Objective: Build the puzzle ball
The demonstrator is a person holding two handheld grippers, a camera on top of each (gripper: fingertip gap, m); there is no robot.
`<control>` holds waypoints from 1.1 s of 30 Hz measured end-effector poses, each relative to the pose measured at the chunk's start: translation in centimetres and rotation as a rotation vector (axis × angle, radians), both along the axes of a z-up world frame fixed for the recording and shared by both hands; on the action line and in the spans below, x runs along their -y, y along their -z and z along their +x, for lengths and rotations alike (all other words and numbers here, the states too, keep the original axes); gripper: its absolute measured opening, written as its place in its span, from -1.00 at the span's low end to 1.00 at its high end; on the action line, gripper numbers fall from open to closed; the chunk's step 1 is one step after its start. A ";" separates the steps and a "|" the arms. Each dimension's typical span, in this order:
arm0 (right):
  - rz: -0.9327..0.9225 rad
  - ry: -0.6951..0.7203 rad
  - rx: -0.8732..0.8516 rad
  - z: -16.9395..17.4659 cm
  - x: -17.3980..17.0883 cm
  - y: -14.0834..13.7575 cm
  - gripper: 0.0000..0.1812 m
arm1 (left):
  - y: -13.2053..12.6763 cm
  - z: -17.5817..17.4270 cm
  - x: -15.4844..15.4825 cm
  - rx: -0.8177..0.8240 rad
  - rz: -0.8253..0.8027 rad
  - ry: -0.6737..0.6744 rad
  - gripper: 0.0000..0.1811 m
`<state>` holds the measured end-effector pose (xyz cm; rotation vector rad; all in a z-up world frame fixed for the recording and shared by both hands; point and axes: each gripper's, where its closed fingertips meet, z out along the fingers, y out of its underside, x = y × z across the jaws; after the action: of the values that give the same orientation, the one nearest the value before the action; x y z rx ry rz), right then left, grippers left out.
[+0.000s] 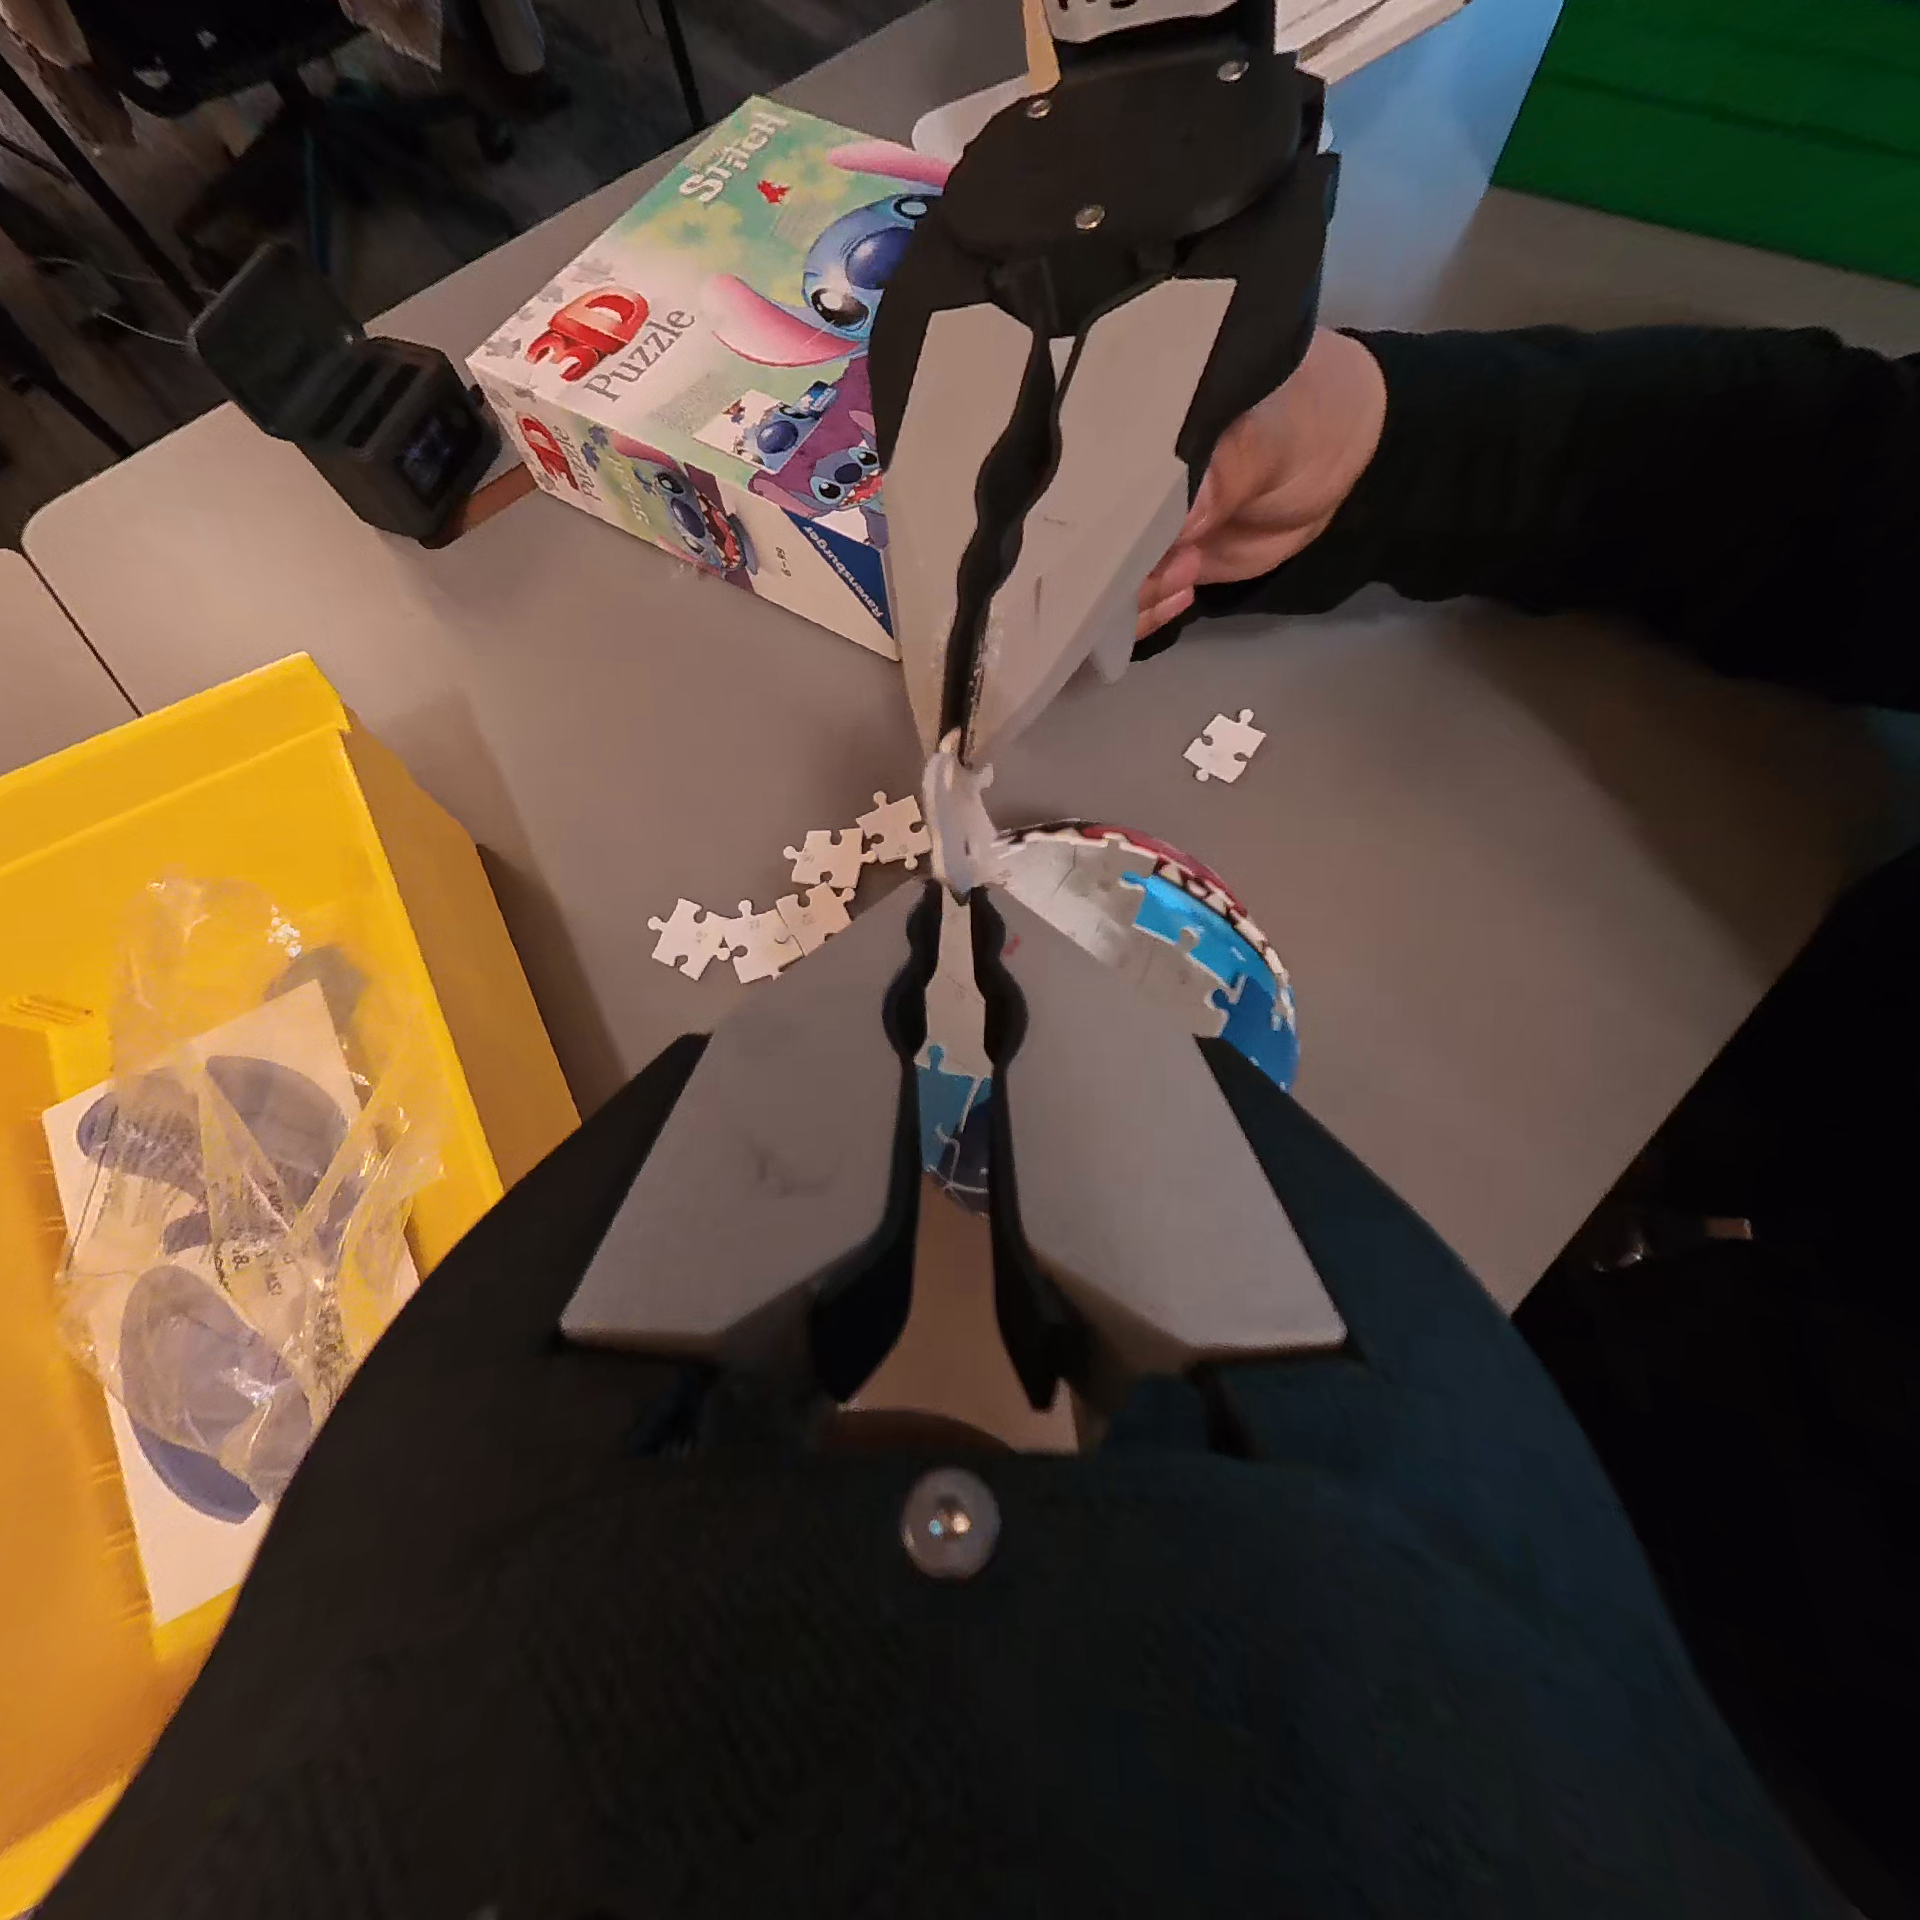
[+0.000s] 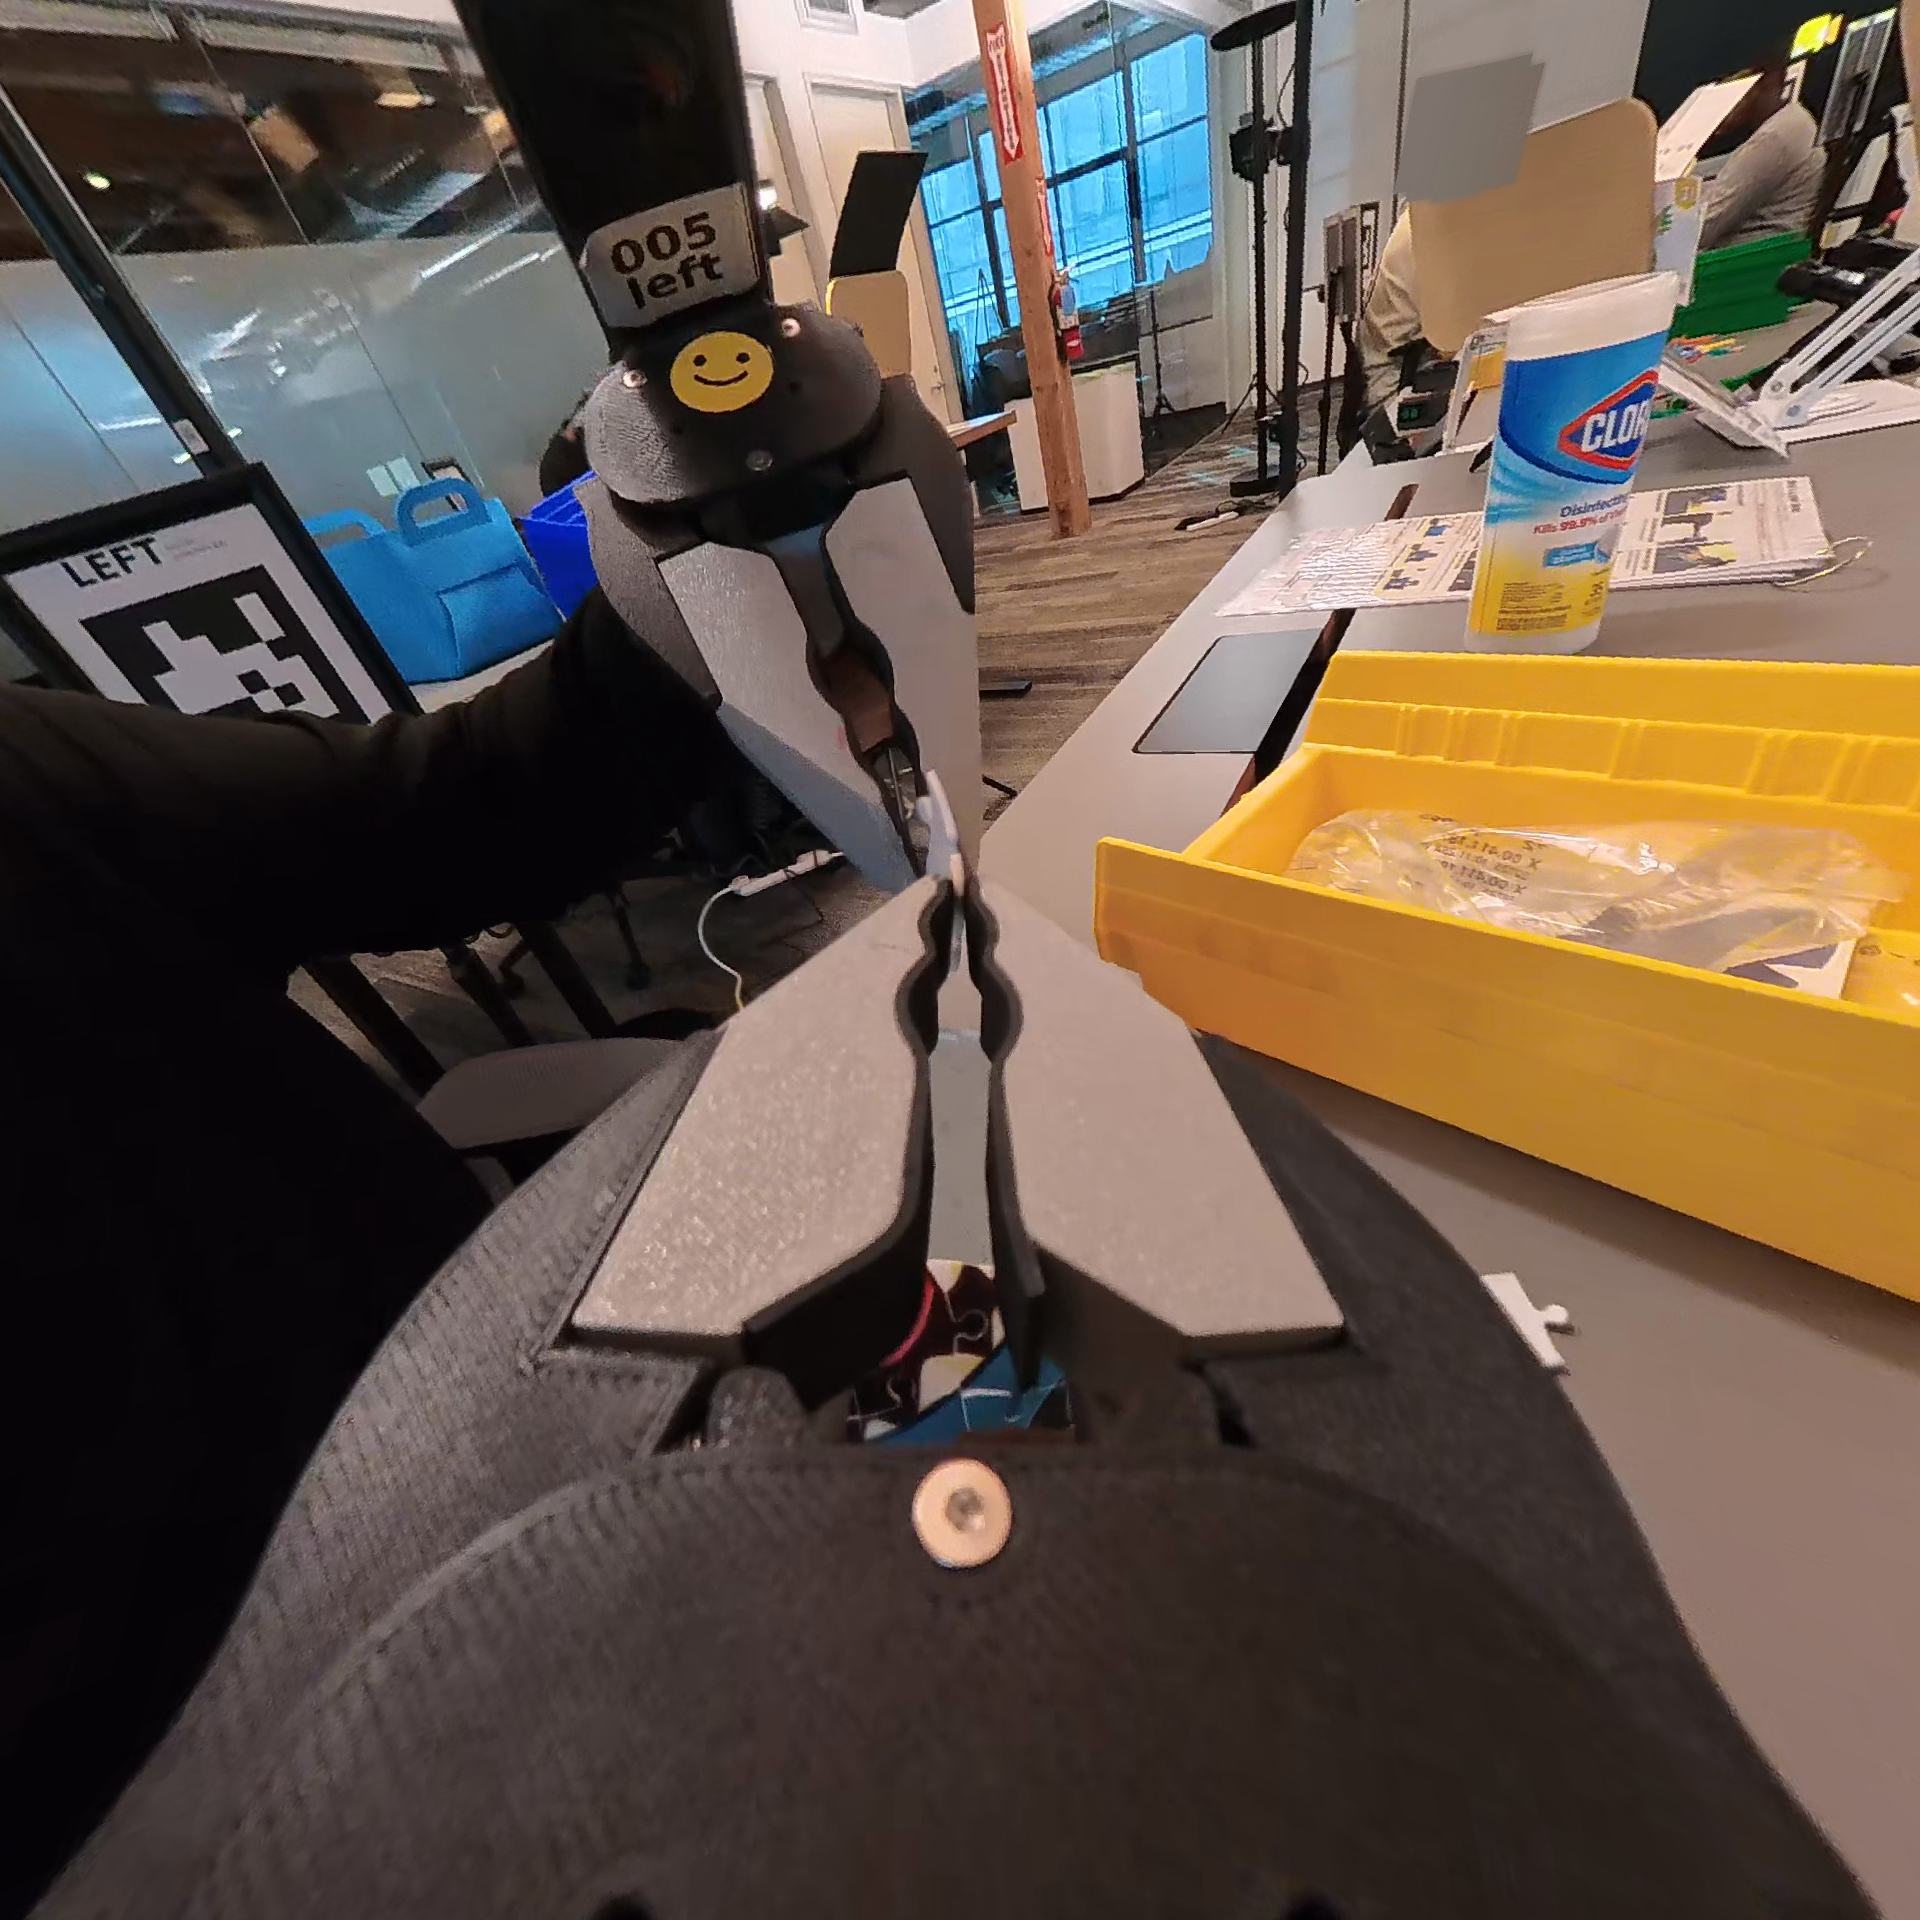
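Observation:
My left gripper (image 1: 951,906) is shut on the lower end of a small white curved puzzle piece section (image 1: 956,821). My right gripper (image 1: 961,740) comes in from above, tip to tip with the left, shut on the upper end. In the right wrist view, my right gripper (image 2: 958,896) pinches the same section (image 2: 940,821), and the left gripper (image 2: 928,836) meets it from above. The half-built puzzle ball (image 1: 1174,935), blue outside and white inside, lies on the grey table (image 1: 1455,935) just below the tips. It also shows through the right gripper's gap (image 2: 956,1361).
Several loose white pieces (image 1: 790,904) lie left of the ball, one more (image 1: 1226,746) to the right. The puzzle box (image 1: 707,395) and a black device (image 1: 353,405) stand behind. A yellow bin (image 1: 208,831) holds a plastic bag. A wipes canister (image 2: 1569,457) stands beyond the bin (image 2: 1455,1039). Only a small space, under 4 cm, lies between the two pairs of fingers.

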<state>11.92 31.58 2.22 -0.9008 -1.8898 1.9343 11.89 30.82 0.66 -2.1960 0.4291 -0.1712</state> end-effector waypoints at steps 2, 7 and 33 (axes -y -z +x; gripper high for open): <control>0.002 0.002 0.004 -0.1 0.0 0.3 -1.00 | -0.1 -0.2 0.0 0.005 0.015 -0.011 -0.98; -0.001 -0.006 0.009 -0.3 0.3 0.7 -1.00 | 0.0 -0.3 0.1 0.040 0.034 -0.023 -0.97; 0.301 0.058 0.004 -1.5 1.2 3.9 -0.94 | 4.3 -1.8 0.8 -0.311 0.004 -0.112 -1.00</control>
<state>10.37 30.35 -1.71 -0.8557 -2.0602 1.5590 10.12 30.01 -3.69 -2.2418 0.4744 0.2355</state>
